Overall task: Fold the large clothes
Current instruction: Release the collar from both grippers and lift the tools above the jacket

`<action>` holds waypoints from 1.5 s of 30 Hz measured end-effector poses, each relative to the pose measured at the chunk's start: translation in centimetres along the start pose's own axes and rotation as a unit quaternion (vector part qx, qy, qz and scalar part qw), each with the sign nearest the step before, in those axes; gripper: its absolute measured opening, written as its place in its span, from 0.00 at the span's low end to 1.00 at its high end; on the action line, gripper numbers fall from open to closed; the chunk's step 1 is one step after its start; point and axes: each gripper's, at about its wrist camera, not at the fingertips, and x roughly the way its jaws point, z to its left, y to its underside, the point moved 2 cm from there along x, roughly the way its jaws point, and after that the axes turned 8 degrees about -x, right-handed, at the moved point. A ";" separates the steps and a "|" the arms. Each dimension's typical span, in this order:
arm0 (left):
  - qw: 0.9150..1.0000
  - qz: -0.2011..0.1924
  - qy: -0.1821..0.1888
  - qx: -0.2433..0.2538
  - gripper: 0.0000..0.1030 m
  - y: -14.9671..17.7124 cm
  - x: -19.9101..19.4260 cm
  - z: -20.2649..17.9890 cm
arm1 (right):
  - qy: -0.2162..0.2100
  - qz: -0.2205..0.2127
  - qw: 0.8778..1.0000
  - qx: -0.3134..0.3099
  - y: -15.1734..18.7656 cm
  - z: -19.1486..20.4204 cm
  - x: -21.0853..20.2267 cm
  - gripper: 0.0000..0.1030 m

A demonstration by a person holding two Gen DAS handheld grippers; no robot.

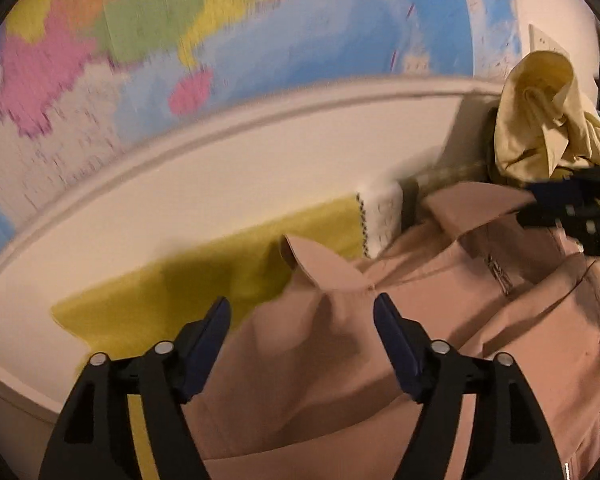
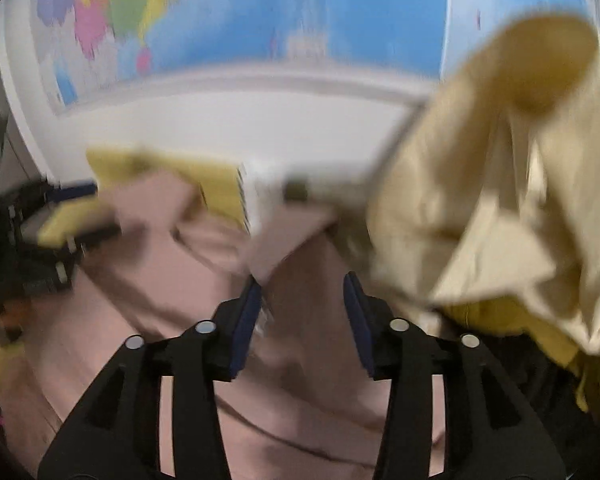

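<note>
A dusty-pink jacket (image 1: 440, 320) with a collar and a zip lies spread in front of me on a yellow-green cloth (image 1: 180, 292). My left gripper (image 1: 302, 298) stands open and wide over its left collar point; the cloth rises between the fingers, but the pads do not press it. In the right wrist view my right gripper (image 2: 303, 278) is open above the same pink jacket (image 2: 160, 300), with the right collar point just beyond its left finger. The left gripper (image 2: 52, 232) shows at that view's left edge, and the right gripper (image 1: 572, 212) at the left view's right edge.
A crumpled cream garment (image 1: 540, 120) is heaped at the right, close to my right gripper and large in the right wrist view (image 2: 480, 200). A coloured map (image 1: 260, 40) covers the wall behind, above a white panel (image 1: 220, 184). A white patterned cloth (image 1: 382, 212) adjoins the yellow-green one.
</note>
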 end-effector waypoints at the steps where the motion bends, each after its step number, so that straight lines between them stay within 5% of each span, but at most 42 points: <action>1: 1.000 -0.003 0.003 0.002 0.70 -0.2 0.0 -0.2 | 0.009 -0.015 1.000 0.003 -0.6 0.1 -0.3 0.43; 8: 0.999 -0.003 0.013 0.035 0.70 -0.3 0.8 -2.5 | -0.002 -0.046 0.998 0.038 -3.7 -0.5 1.2 0.41; 14: 0.995 0.059 0.031 0.073 0.69 2.0 3.2 -3.1 | -0.027 -0.093 0.995 0.032 -4.9 0.1 -0.1 0.42; 20: 0.994 0.067 0.049 0.068 0.69 3.0 2.3 -2.7 | -0.044 0.054 0.997 -0.016 -3.6 1.9 6.5 0.19; 23: 0.996 0.043 0.058 0.050 0.72 3.5 -0.6 -1.4 | -0.041 0.111 0.992 -0.031 -1.0 1.9 8.2 0.18; 25: 0.997 0.028 0.062 0.034 0.75 4.1 -2.7 -0.3 | -0.032 0.113 0.993 -0.020 0.3 1.2 7.6 0.21; 31: 0.998 -0.001 0.069 -0.006 0.77 8.0 -9.2 2.5 | -0.071 0.042 0.997 -0.008 2.6 0.7 -1.4 0.60; 35: 0.997 -0.001 0.071 -0.039 0.83 11.9 -12.8 3.3 | -0.116 0.018 0.993 0.006 7.4 1.1 -7.9 0.80; 45: 0.985 0.046 0.108 -0.129 0.87 22.0 -18.2 3.9 | -0.191 0.044 0.970 0.142 22.5 -0.6 -16.3 0.93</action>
